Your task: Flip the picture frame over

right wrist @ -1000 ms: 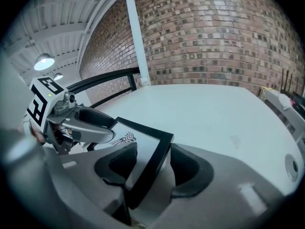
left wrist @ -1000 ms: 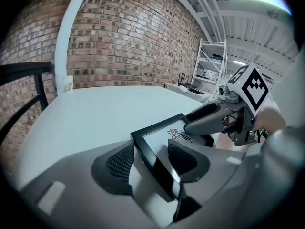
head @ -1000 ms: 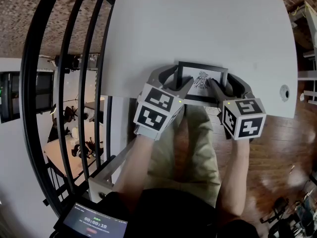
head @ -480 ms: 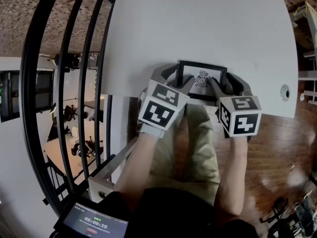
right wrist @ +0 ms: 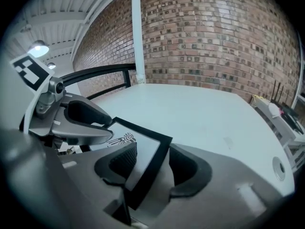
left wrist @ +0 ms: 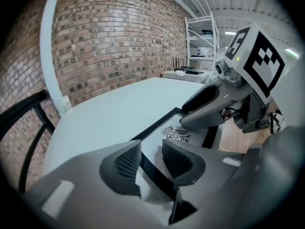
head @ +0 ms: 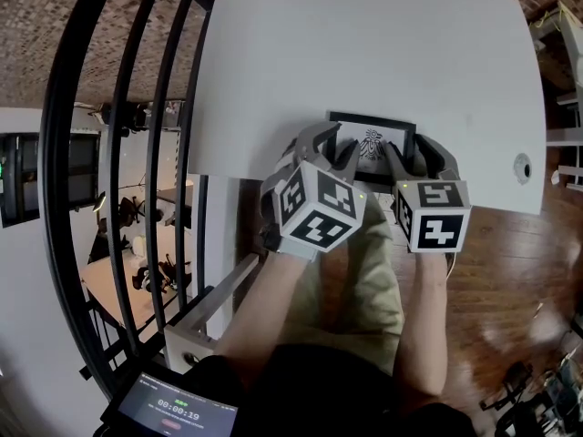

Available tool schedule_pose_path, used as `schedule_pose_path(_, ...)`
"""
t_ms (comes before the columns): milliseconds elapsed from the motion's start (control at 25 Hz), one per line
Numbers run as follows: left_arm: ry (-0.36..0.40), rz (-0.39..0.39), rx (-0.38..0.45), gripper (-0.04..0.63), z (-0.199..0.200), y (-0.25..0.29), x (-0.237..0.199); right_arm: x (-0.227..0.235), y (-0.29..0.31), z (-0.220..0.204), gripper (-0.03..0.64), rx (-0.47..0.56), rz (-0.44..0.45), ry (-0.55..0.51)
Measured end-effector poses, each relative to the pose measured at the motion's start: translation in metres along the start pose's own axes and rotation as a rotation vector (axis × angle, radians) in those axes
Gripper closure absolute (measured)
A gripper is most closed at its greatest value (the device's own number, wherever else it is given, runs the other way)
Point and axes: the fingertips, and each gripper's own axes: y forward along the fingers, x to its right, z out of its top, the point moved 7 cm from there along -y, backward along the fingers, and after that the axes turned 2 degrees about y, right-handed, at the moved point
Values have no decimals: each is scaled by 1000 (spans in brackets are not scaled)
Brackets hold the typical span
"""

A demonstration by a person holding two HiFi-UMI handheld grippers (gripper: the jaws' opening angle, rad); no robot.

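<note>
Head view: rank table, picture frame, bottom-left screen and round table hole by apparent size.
1. table
2. picture frame and screen: look about alike. The frame is partly covered, and the screen is cut off and nearer the camera, so they are not ranked.
3. round hole

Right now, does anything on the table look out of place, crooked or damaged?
Nothing looks damaged or spilled. One thing stands out: the picture frame lies face up right at the table's near edge, where a nudge might tip it off.
</note>
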Motion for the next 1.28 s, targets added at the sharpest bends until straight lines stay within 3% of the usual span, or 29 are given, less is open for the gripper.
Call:
schedule_pose_path(80,40,6,-1,481,0,0,6,-2,-2,0,416,18,-12,-14)
schedule_pose_path(200,39,32,25,476,-2,-5,7,-2,-9,-2,416,55,-7,3)
schedule_pose_path(400,-18,39,112,497,-2,-31,7,-6,-37,-8,418,139,-7,28)
schedule_pose_path(680,-113,2,174,564,0,-79,20,-36,-85,-11,520,198,29,88)
schedule_pose_path(920,-133,21,299,579,20,-125,18,-59,-121,15,622,297,36,52)
schedule_pose_path(1280,-183,54,518,580,51,-206,25,-83,-200,51,624,467,58,33)
